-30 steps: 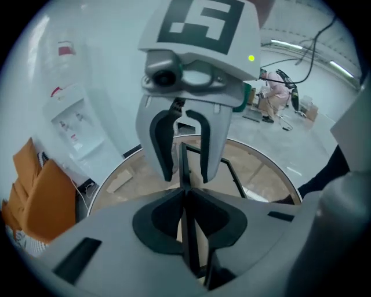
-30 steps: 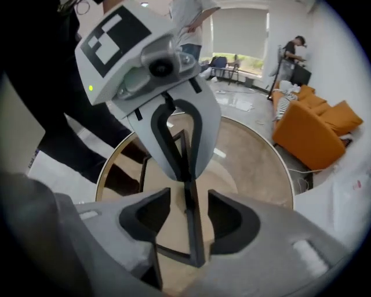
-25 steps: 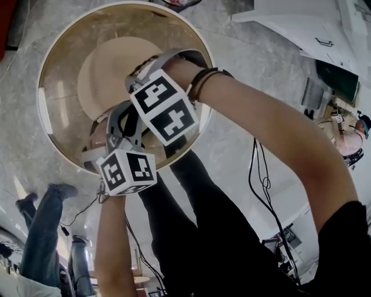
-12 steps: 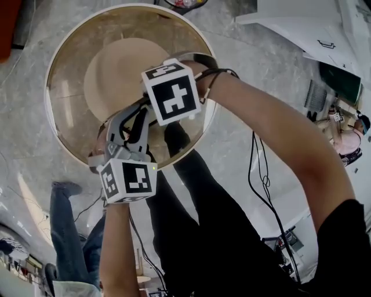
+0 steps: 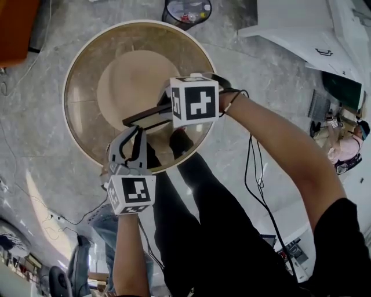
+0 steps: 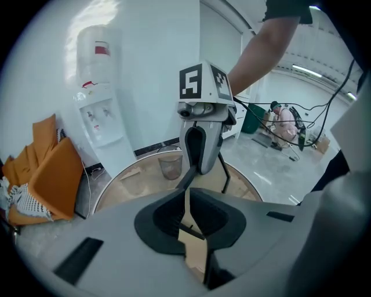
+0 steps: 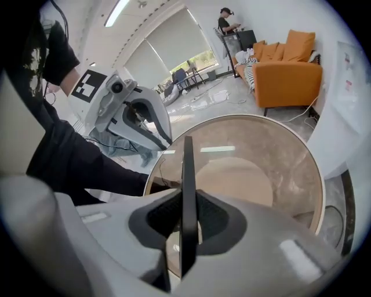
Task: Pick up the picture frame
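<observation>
Above the counter's near edge, grasp step: my left tongs and right tongs are closing, pinching the picture frame; next, I judge, an even lift.

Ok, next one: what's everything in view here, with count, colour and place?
round glass table: one, tan with white rim, under the grippers.
thin dark picture frame: one, black edge, tan back, lifted above the table between both grippers.
mesh waste bin: one, dark, on the floor beyond the table.
orange sofa: one, by the wall.
white water dispenser: one, against the wall.
bare forearms: two, reaching over the table.
left gripper: one, grey, jaws closing on the frame.
right gripper: one, grey, jaws closing on the frame's edge.
</observation>
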Demonstrator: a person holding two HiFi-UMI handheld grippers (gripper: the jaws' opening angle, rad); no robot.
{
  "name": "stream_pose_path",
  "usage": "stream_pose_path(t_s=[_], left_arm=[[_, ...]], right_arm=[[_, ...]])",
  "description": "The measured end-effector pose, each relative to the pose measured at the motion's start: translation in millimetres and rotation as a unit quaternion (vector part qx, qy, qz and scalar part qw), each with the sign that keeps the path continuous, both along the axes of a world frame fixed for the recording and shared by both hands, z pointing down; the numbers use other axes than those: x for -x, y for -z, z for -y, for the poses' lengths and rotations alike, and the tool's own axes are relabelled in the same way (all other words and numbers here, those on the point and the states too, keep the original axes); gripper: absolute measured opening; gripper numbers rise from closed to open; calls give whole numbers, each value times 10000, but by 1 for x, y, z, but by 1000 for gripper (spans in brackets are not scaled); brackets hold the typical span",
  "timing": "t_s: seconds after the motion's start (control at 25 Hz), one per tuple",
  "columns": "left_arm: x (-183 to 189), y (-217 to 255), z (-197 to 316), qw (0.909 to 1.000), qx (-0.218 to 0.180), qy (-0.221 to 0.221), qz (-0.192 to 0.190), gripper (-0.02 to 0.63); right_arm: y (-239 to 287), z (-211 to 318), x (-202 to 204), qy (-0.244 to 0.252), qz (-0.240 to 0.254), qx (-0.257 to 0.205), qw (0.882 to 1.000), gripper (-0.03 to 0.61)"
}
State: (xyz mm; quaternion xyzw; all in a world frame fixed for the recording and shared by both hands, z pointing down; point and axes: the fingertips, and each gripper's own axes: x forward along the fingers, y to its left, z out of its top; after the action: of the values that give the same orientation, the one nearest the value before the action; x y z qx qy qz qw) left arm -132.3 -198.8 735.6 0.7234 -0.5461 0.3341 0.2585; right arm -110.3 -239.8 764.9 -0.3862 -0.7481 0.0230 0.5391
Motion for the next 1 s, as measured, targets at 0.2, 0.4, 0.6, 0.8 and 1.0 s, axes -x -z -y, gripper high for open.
stream_pose_path(t_s=[0.2, 0.4, 0.6, 0.8, 1.0], left_arm=[[-3, 34, -11, 9995, -31, 297, -62, 38], [-2, 75, -14, 9982, -124, 581, -120, 35], [10, 136, 9, 9964, -513, 680, -5, 35], [23, 185, 21, 9926, -799, 912, -42, 34], [32, 221, 23, 9891, -987, 1091, -62, 32]], right_arm=[[38, 10, 1, -791, 182, 201, 9965, 66], [87, 27, 3, -2202, 352, 791, 9716, 64], [144, 48, 1, -3422, 724, 1295, 9278, 64], [201, 63, 1, -4173, 1160, 1572, 8875, 64], [249, 62, -4, -4547, 1465, 1775, 8604, 64]])
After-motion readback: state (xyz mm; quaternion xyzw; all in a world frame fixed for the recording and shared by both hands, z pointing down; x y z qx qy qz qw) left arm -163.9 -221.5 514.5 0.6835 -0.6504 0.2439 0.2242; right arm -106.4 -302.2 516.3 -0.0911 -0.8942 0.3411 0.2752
